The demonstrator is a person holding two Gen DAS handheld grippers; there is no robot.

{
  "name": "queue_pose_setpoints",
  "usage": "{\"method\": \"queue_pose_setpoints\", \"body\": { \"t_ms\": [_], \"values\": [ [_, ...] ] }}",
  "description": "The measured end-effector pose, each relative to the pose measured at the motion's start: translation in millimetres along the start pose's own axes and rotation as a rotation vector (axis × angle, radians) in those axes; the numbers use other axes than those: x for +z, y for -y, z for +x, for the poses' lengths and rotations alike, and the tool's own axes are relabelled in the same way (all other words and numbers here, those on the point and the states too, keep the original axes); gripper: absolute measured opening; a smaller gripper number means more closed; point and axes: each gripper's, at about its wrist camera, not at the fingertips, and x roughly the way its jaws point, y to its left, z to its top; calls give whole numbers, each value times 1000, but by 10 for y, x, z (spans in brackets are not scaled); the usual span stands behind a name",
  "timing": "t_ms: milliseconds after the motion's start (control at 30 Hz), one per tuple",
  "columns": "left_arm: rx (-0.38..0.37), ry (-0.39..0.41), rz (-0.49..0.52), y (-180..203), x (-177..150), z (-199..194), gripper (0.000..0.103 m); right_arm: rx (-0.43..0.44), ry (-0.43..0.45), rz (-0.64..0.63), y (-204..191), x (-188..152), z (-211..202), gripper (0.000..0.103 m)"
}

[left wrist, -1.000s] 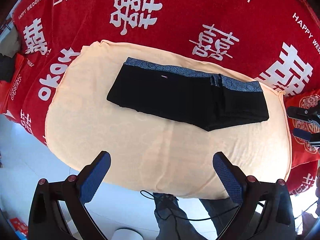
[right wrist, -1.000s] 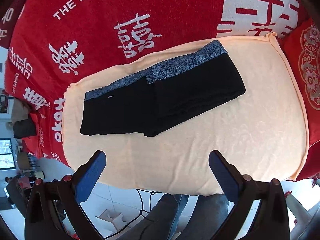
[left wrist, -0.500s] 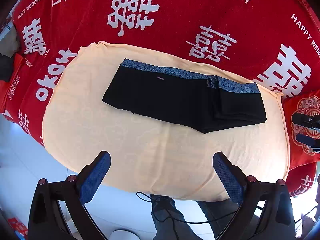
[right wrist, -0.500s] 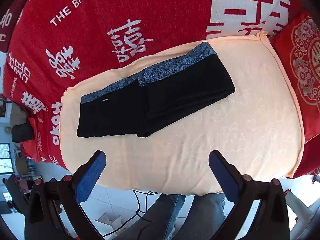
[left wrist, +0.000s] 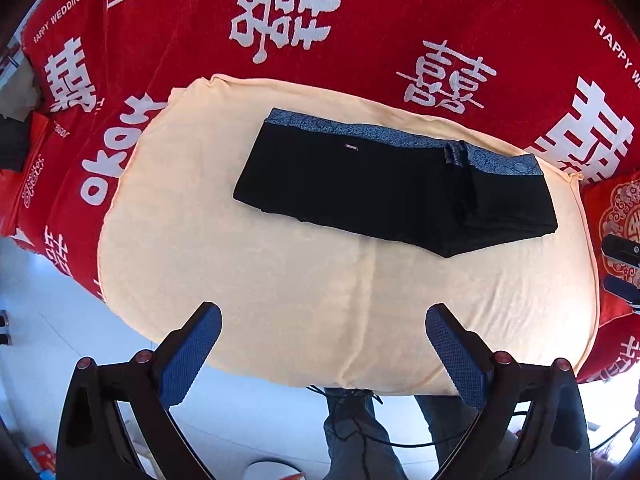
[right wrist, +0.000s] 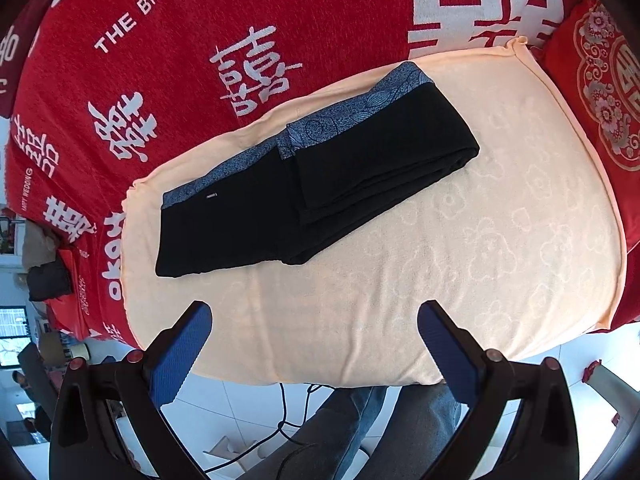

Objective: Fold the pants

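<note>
black pants (left wrist: 384, 188) are seen centre frame in the left wrist view, left of centre in the right wrist view (right wrist: 304, 184), lying flat on the peach towel (left wrist: 280, 288). the grey patterned waistband (left wrist: 384, 136) runs along the far edge. one end is already folded over: doubled layers are stacked at the right end in the left wrist view, and the overlapped edge is seen mid-garment in the right wrist view.

left gripper (left wrist: 322, 356): jaws spread wide, nothing held, hovering off the near towel edge. right gripper (right wrist: 314, 354): same, wide and empty, well apart from the cloth. its tips are glimpsed at the right edge of the left wrist view.

risks, as judged:
- if only the top layer is pinched at the stacked end, the fold would be peeled open and the stack skewed.
- towel could be grabbed along with the pants, since both are soft and flat; the whole pile would be dragged.
- uneven lift between sides would leave the waistband misaligned.
- thin single-layer end may slip from the pads.

surface: towel is laid over a red blanket (left wrist: 360, 20) printed with white characters and "happy wedding" text. a red embroidered cushion (right wrist: 604, 80) is seen upper right in the right wrist view. white tiled floor (right wrist: 224, 408), a black cable and the person's jeans (right wrist: 360, 432) are seen along the bottom; clutter at lower left is too small to identify.
</note>
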Motion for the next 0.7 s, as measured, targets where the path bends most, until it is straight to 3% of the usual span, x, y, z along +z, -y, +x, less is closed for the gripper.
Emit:
{"method": "queue_pose_setpoints", "body": {
  "t_ms": [233,433,467,567,700],
  "values": [
    [-28,-82,25,-37,-30,402,103,-44,-49,4,101,-221,273,103],
    [-16,-105,37,69,128,786,103,-118,-68,-136,-20,12,778,103],
    [-13,-101,25,69,158,836,103,-119,-64,-162,-55,114,884,98],
    [-11,-107,-25,40,233,979,103,-124,-66,-209,-159,404,1139,57],
    [6,-104,-55,-9,275,1140,103,-125,-39,-256,-263,804,1485,53]
  ]
}}
